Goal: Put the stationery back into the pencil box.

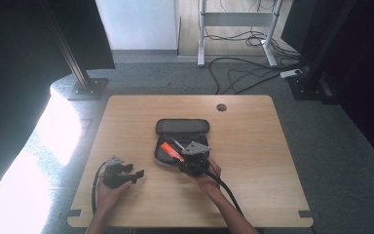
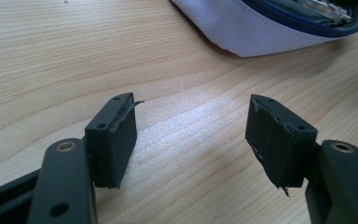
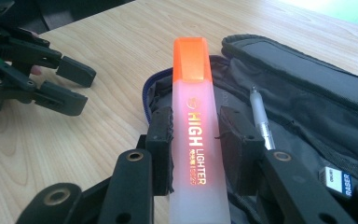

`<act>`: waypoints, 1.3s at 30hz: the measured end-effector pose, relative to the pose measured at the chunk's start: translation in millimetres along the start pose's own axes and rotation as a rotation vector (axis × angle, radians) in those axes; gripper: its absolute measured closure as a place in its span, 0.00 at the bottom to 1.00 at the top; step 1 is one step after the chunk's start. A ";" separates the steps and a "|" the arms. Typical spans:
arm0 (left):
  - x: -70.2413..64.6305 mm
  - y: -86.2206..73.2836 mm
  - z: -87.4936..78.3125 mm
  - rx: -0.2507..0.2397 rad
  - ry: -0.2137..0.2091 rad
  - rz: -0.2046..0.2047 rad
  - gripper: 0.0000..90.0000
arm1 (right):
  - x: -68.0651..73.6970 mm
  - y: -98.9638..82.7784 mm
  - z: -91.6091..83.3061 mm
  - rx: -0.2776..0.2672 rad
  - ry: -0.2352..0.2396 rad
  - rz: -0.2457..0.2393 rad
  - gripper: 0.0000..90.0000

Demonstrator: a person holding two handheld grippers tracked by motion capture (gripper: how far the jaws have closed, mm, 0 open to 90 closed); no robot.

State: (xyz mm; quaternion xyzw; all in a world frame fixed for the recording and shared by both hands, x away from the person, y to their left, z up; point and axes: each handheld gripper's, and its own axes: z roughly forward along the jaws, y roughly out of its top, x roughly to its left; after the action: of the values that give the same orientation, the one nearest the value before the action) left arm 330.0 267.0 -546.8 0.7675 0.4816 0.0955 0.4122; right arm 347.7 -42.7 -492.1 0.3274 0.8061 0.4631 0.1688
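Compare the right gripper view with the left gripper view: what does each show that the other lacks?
Right gripper view: the right gripper clamping an orange-capped translucent highlighter, a white pen, an eraser, and the left gripper farther off. Left gripper view: the left gripper's open jaws over bare wood, and the case's white outer fabric. Shared: the wooden table and the open pencil case.

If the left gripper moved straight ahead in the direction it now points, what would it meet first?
Probably the white side of the open pencil case. In the left gripper view, the left gripper stands open and empty low over the bare wooden table, and the case lies ahead, slightly to the right. Depth is unclear, so it may graze only its edge.
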 end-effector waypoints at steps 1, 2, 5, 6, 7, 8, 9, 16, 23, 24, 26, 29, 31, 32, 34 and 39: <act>0.0 0.0 0.0 0.000 0.000 -0.001 0.38 | -0.7 0.7 0.9 0.000 -0.001 -0.003 0.73; 0.1 0.0 0.0 0.000 -0.001 -0.001 0.38 | -0.7 0.7 0.9 0.000 -0.001 -0.003 0.73; 0.3 0.0 0.0 0.000 -0.003 -0.001 0.38 | -2.2 2.7 3.4 0.002 -0.004 -0.002 0.73; 0.3 0.0 0.0 0.000 -0.003 -0.002 0.38 | -2.9 3.4 4.3 0.004 -0.004 -0.004 0.73; 0.3 0.0 0.0 0.000 -0.003 -0.002 0.38 | -3.3 3.9 5.6 0.003 -0.006 -0.002 0.73; 0.2 0.0 0.0 0.000 -0.002 -0.001 0.38 | -4.3 4.5 7.2 0.006 -0.005 -0.002 0.73; 0.1 0.0 0.0 0.001 -0.002 0.000 0.38 | -4.3 4.5 7.2 0.006 -0.005 -0.002 0.73; 0.0 0.0 0.1 0.000 -0.001 -0.001 0.37 | -7.2 7.4 15.1 0.017 -0.006 0.004 0.73; -0.4 0.0 0.1 0.002 0.001 0.003 0.37 | -8.6 10.7 20.8 0.023 -0.008 0.006 0.73; -0.4 0.0 0.1 0.002 0.001 0.003 0.37 | -9.2 11.4 22.6 0.027 -0.010 0.006 0.73; -0.3 0.0 0.1 0.002 0.001 0.003 0.37 | -9.4 11.7 23.4 0.029 -0.011 0.007 0.73; -0.3 0.0 0.2 0.001 0.001 0.002 0.37 | -11.6 12.2 27.5 0.037 -0.016 0.010 0.73; -0.3 0.0 0.2 0.001 0.001 0.002 0.37 | -12.4 12.1 28.6 0.040 -0.016 0.011 0.73; -0.3 0.0 0.1 0.001 0.000 0.001 0.37 | -13.1 11.9 30.1 0.042 -0.018 0.015 0.73; -0.4 0.0 0.1 0.002 0.000 0.002 0.37 | -14.4 11.6 32.0 0.045 -0.019 0.017 0.73; -0.2 0.0 0.2 0.000 0.000 0.001 0.37 | -17.3 10.8 37.5 0.056 -0.026 0.020 0.73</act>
State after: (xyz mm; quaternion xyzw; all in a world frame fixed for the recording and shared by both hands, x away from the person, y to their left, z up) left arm 330.0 266.7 -546.9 0.7677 0.4813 0.0956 0.4121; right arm 386.0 -26.9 -502.7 0.3462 0.8131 0.4378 0.1653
